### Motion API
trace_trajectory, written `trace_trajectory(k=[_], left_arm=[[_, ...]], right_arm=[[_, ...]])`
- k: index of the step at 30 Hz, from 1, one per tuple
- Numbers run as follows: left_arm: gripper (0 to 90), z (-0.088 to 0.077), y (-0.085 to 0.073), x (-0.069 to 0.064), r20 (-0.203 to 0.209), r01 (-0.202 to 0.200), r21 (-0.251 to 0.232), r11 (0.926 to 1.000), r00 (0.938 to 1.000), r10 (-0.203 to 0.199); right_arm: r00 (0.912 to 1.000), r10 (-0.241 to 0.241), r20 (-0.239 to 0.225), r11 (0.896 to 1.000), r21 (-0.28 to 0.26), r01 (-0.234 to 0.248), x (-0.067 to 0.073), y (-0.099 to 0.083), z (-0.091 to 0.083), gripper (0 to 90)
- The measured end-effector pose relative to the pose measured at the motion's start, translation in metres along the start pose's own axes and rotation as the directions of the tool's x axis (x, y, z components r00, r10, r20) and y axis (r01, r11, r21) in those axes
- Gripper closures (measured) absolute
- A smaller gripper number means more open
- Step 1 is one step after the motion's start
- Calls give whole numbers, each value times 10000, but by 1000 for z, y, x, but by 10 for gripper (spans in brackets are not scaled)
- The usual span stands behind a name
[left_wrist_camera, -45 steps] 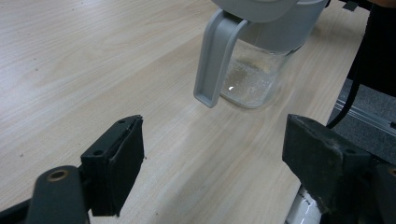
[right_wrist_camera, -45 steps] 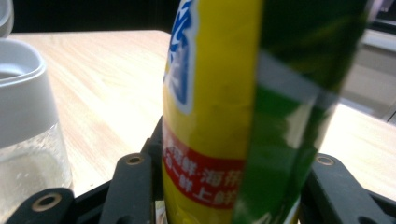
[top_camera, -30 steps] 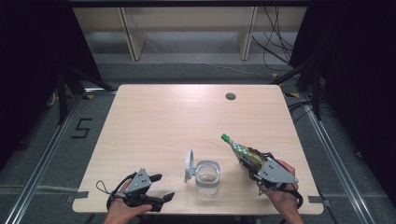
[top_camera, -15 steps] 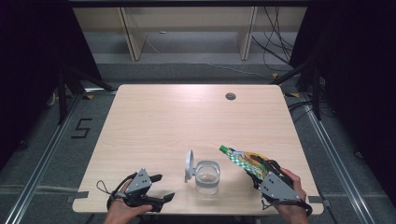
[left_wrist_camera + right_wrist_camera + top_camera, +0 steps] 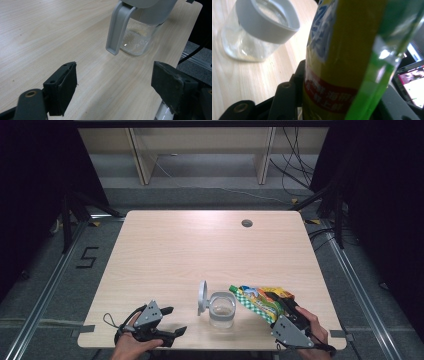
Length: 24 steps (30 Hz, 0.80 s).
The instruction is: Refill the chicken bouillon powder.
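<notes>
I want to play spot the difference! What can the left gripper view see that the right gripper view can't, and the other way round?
The left gripper view has two black fingers standing wide apart with nothing between them, and the jar's grey flip lid hanging open down its side.

The right gripper view has a yellow and green crinkly snack packet clamped between that gripper's fingers, very close to the camera.

Both views have the clear glass jar with a grey collar and the light wooden table.
</notes>
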<state>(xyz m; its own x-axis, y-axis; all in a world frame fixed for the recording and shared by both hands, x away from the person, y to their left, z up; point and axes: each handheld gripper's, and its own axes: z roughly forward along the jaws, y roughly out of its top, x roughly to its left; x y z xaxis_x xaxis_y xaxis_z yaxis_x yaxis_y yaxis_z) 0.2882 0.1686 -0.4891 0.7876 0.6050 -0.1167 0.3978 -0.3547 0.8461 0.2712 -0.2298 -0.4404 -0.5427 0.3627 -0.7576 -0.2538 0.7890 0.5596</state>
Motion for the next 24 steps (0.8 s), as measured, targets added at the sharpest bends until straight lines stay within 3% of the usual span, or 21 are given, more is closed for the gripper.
trace_trajectory(k=[1,2,3,8,11,12,13,17,18,20,21,23,24], left_arm=[[202,0,0,0,-10,17,2,10000,10000,-17],[202,0,0,0,-12,7,11,10000,10000,-6],[202,0,0,0,-21,-2,19,10000,10000,2],[202,-1,0,0,-27,-7,65,10000,10000,7],[202,-1,0,0,-66,29,-1,10000,10000,-29],[202,0,0,-1,-57,177,-125,9998,9998,-178],[202,-1,0,1,-109,7,21,10000,9999,-7],[202,-2,0,1,-110,46,40,10000,9999,-45],[202,-1,-1,1,-93,131,-1,9999,9999,-131],[202,-2,-1,2,-115,33,10,10000,9999,-33],[202,-1,-1,1,-124,133,-27,9999,9998,-133],[202,-1,-1,2,-148,116,18,9999,9998,-116],[202,-1,-1,1,-152,154,-1,9999,9998,-154]], right_arm=[[9998,-195,31,9998,44,195,1,1,0,574],[10000,-71,2,9999,70,71,2,2,-1,574],[9990,-455,3,9990,49,455,1,3,0,574],[9912,-1319,99,9909,285,1316,3,6,0,575],[9886,-1498,149,9879,425,1491,6,9,-2,575],[9863,-1642,156,9854,482,1633,6,10,-2,575],[9758,-2178,171,9751,467,2168,3,12,-2,575],[9745,-2240,146,9733,551,2229,4,15,-3,575],[9790,-2034,145,9774,614,2021,6,14,-3,575],[9656,-2600,107,9636,677,2587,5,17,-3,575],[9719,-2355,34,9694,721,2347,7,16,-3,576],[9720,-2346,-92,9692,742,2346,7,17,-3,575],[9460,-3241,-43,9441,626,3237,2,20,-2,576]])
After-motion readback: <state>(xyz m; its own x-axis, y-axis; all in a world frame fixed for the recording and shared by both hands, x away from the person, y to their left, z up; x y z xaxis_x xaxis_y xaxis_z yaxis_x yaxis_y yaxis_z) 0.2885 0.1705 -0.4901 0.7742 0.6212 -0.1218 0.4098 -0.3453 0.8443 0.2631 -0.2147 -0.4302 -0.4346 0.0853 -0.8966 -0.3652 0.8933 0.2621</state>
